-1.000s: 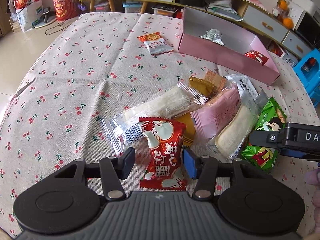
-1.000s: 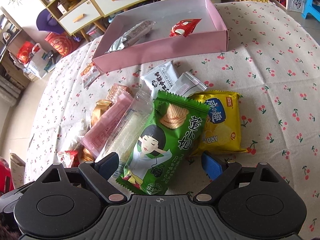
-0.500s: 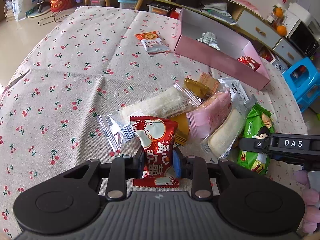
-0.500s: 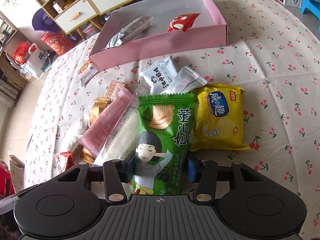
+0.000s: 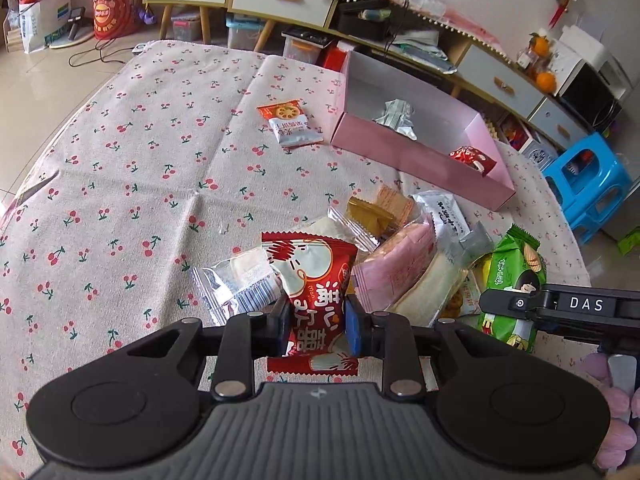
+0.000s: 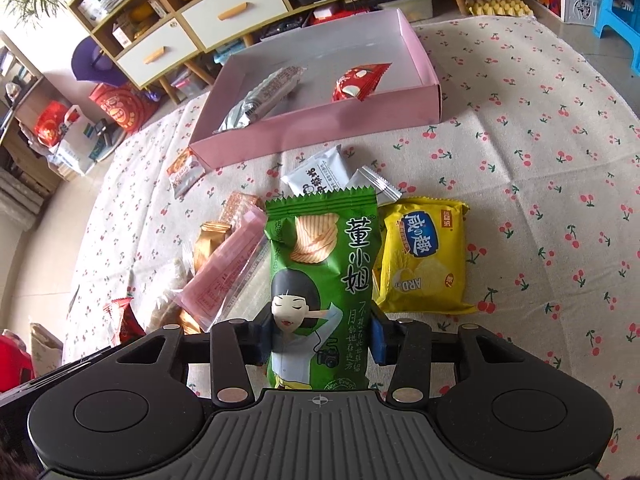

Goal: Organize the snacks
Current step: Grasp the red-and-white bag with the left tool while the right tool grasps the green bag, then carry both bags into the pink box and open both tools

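Two packets clamped, red snack packet (image 5: 310, 300) in left gripper (image 5: 316, 322) fingers, green chip bag (image 6: 320, 280) in right gripper (image 6: 320, 340) fingers: lift clear of pile, carry level over pink box (image 6: 320, 128), release inside.

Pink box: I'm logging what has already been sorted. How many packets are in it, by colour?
silver packet: 1
red packet: 1
Total in the pink box: 2
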Demonstrator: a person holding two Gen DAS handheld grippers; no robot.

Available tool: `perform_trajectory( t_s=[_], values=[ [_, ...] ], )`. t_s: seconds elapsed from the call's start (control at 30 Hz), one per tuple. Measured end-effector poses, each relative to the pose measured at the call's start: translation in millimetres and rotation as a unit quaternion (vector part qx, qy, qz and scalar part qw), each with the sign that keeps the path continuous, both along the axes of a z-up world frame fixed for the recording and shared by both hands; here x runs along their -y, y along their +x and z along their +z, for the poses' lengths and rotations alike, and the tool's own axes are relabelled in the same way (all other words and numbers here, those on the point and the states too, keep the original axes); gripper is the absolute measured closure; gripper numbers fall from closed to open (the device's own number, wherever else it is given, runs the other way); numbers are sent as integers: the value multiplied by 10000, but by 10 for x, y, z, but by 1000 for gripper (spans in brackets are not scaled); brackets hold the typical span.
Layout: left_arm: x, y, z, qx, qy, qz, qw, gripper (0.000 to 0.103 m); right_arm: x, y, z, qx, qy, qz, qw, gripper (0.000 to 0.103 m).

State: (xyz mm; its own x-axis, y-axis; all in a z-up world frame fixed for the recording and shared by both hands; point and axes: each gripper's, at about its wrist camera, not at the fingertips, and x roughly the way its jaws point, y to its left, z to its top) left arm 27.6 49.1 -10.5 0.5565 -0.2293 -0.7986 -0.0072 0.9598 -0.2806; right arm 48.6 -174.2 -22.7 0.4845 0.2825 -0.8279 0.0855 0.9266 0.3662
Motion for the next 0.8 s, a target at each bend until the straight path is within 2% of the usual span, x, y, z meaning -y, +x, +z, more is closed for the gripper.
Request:
perform_trajectory(
  t_s=[0.43, 0.8],
  values=[
    [9, 290, 137, 266, -182, -26, 9995, 79, 234, 202, 184, 402, 195, -413, 9981, 59],
    [109, 681, 156, 461, -122, 200, 9987, 79, 395, 514, 234, 603, 340, -728, 9949, 59]
  ],
)
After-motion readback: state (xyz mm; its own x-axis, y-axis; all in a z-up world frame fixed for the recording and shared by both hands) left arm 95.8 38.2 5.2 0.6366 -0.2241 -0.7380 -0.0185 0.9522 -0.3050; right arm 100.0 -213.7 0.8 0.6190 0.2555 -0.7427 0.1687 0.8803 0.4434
